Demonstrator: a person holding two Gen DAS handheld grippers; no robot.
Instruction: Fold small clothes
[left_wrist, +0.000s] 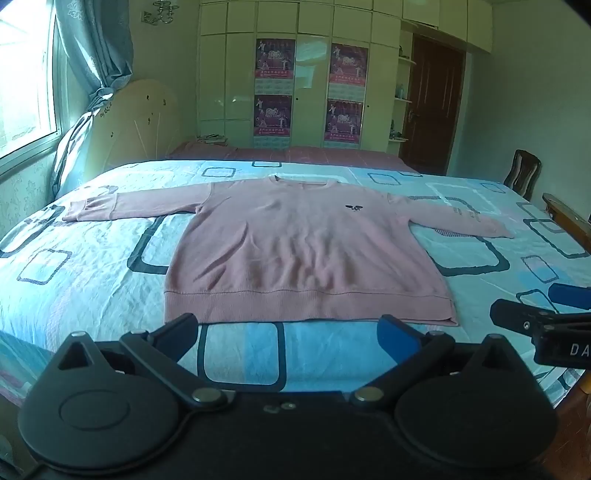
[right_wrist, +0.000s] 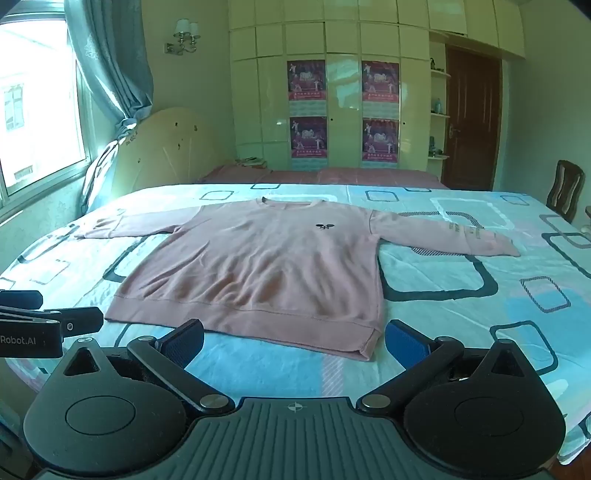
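Pink sweater (left_wrist: 295, 243) is lying flat on the bed (left_wrist: 92, 280), sleeves spread toward 9 and 3 o'clock, hem nearest. Left tool (left_wrist: 291, 332) and right tool (right_wrist: 295, 338) are hovering at 6 o'clock, spread wide, apparently clear of the hem, gripping nothing.

A pink sweater (left_wrist: 295, 240) lies flat and unfolded, front up, across the middle of the bed (left_wrist: 92, 280). Both sleeves spread toward the side edges, the ribbed hem at the near edge (small dark emblem on the chest).
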